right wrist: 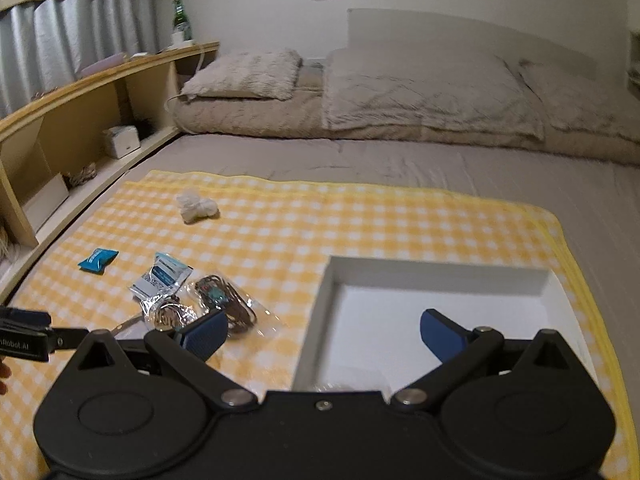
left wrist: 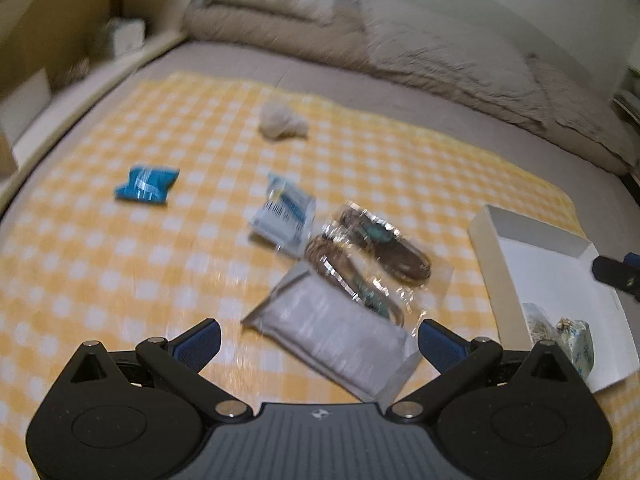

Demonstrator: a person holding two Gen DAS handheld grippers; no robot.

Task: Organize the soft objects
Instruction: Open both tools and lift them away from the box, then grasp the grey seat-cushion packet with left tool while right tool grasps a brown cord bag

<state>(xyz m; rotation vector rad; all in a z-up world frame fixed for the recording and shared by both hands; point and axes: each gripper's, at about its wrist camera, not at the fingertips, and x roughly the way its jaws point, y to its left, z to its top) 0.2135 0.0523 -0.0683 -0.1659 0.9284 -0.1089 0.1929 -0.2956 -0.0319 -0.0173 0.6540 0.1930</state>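
Note:
My left gripper [left wrist: 319, 340] is open and empty just above a grey-white flat packet [left wrist: 332, 328] on the yellow checked cloth [left wrist: 120, 248]. Beyond it lie two clear bags of brown items [left wrist: 372, 256], a pale blue-white packet [left wrist: 284, 216], a blue packet [left wrist: 146, 183] and a white fluffy lump [left wrist: 282, 122]. The white box [left wrist: 544, 280] at the right holds small wrapped items [left wrist: 560, 332]. My right gripper [right wrist: 322, 332] is open and empty over the white box [right wrist: 436, 276]; the clear bags [right wrist: 216, 308], blue packet [right wrist: 98, 260] and fluffy lump [right wrist: 196, 206] lie to its left.
The cloth lies on a grey bed with beige pillows and a folded duvet [right wrist: 420, 96] at the far end. A wooden shelf unit [right wrist: 80, 120] runs along the left side, with a green bottle [right wrist: 181, 20] on top. The left gripper's body [right wrist: 28, 334] shows at the left edge of the right wrist view.

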